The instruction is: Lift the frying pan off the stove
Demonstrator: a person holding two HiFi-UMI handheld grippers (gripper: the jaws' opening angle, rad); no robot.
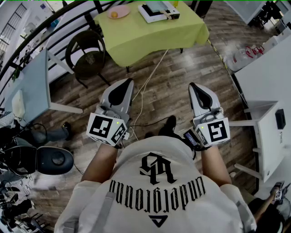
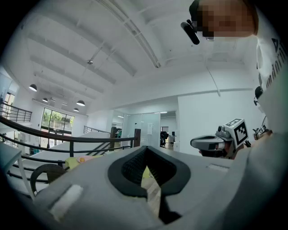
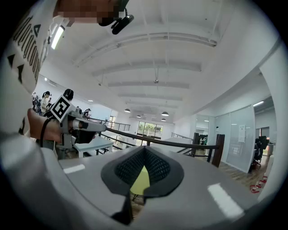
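A table under a green cloth (image 1: 150, 34) stands far ahead in the head view. On it sits a white square stove (image 1: 159, 11), and I cannot make out a frying pan on it. A pink plate (image 1: 118, 12) with something orange lies to the stove's left. Both grippers are held level close to my body, well short of the table. My left gripper (image 1: 127, 81) and right gripper (image 1: 193, 85) are shut with nothing between the jaws. The left gripper view shows its own shut jaws and the right gripper (image 2: 220, 141) beside them. The right gripper view shows the left gripper (image 3: 76, 123).
A black round chair (image 1: 86, 54) stands at the table's near left corner. A white cable (image 1: 150, 77) runs across the wood floor. A grey desk (image 1: 32, 86) and a black office chair (image 1: 45, 159) are at the left, a white table (image 1: 268, 82) at the right.
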